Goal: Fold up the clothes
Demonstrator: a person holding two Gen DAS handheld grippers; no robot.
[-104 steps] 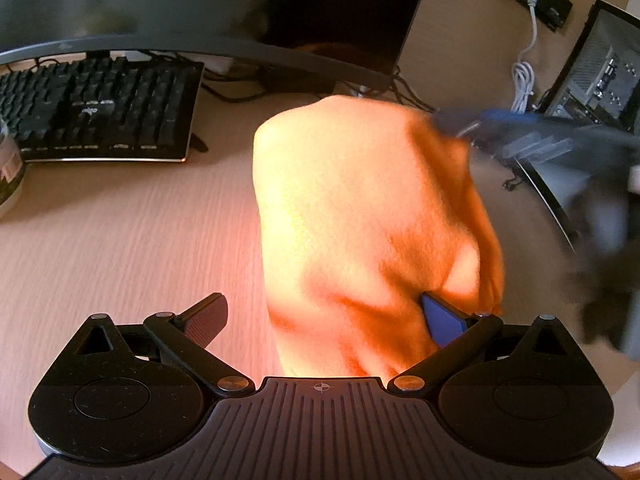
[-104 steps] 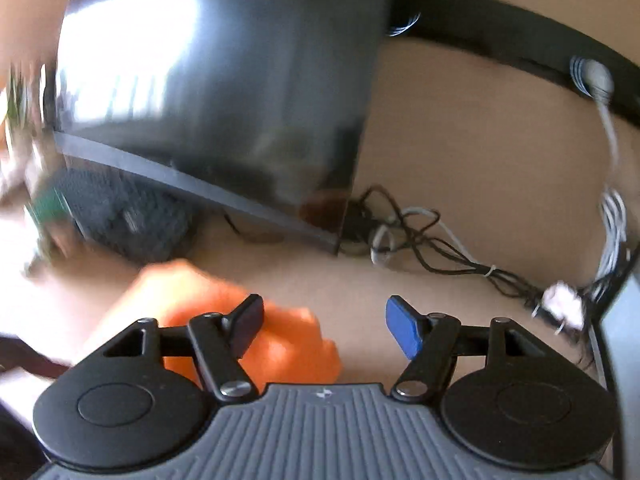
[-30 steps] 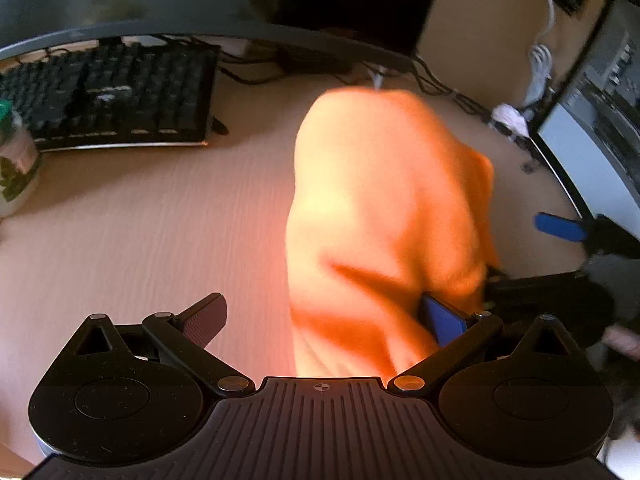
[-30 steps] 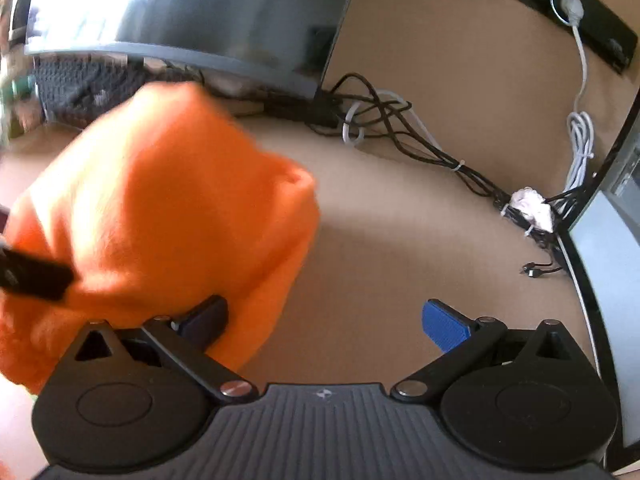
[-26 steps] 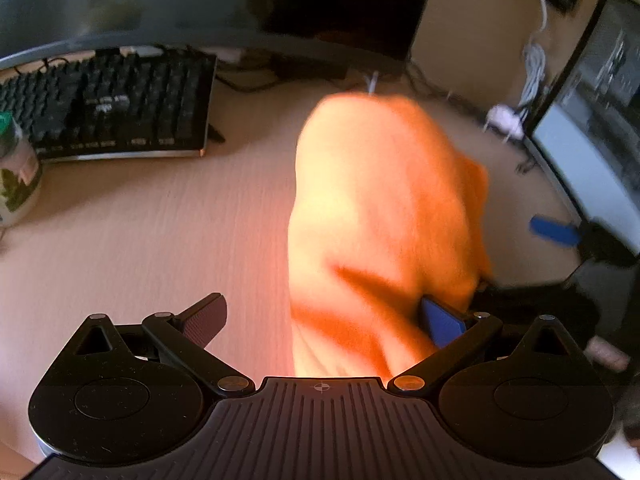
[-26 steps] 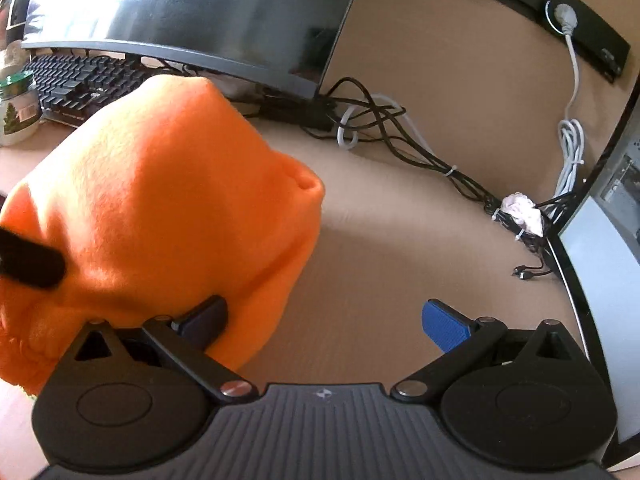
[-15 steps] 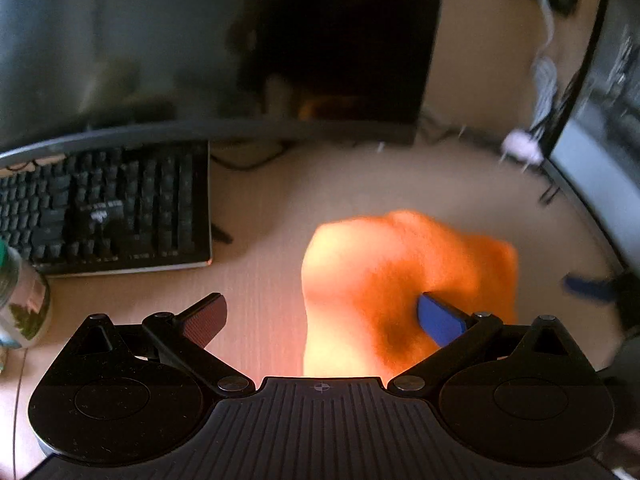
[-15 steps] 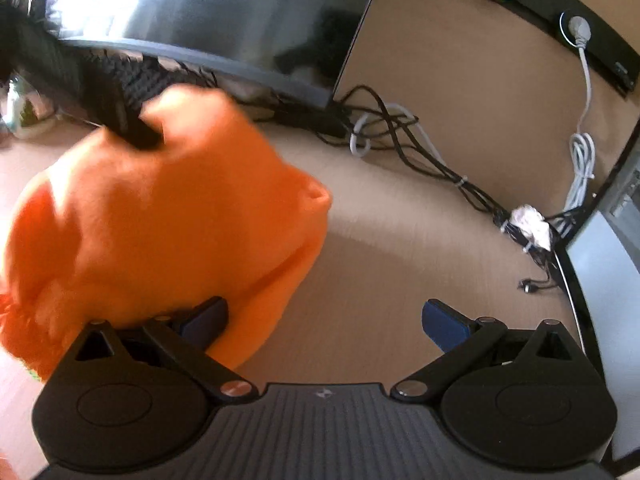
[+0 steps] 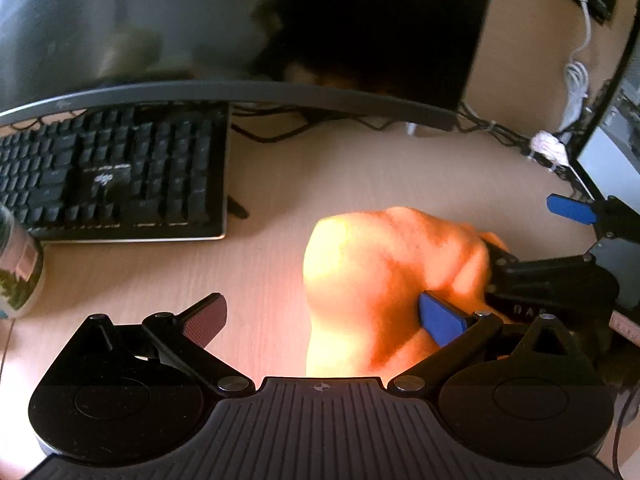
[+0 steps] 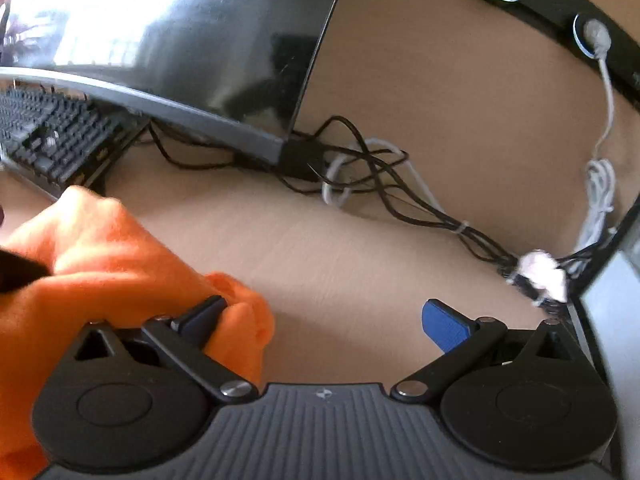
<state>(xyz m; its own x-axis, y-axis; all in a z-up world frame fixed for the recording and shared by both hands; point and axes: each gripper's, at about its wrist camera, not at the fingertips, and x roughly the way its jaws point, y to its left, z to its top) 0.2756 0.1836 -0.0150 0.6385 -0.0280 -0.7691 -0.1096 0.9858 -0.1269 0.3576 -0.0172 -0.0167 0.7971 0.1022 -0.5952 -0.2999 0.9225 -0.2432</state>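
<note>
An orange fleece garment (image 9: pixel 384 276) lies bunched on the wooden desk (image 9: pixel 280 184). My left gripper (image 9: pixel 320 316) is open; the cloth drapes against its blue right finger (image 9: pixel 440 316), the red-padded left finger (image 9: pixel 204 316) is free. The right gripper shows at the right of this view with its blue finger (image 9: pixel 568 209) spread wide. In the right wrist view the garment (image 10: pixel 100 272) sits at lower left. My right gripper (image 10: pixel 328 320) is open; its dark left finger (image 10: pixel 204 316) presses into the cloth, the blue finger (image 10: pixel 444 324) is over bare desk.
A curved monitor (image 9: pixel 240 40) stands at the back, a black keyboard (image 9: pixel 116 176) to the left, a jar (image 9: pixel 20 272) at far left. Tangled cables (image 10: pixel 380 184) lie behind the monitor. A second screen (image 9: pixel 608 160) stands at the right edge.
The garment has come down from a raised, hanging drape to a low bunch on the desk. Both grippers moved down with it and stay open.
</note>
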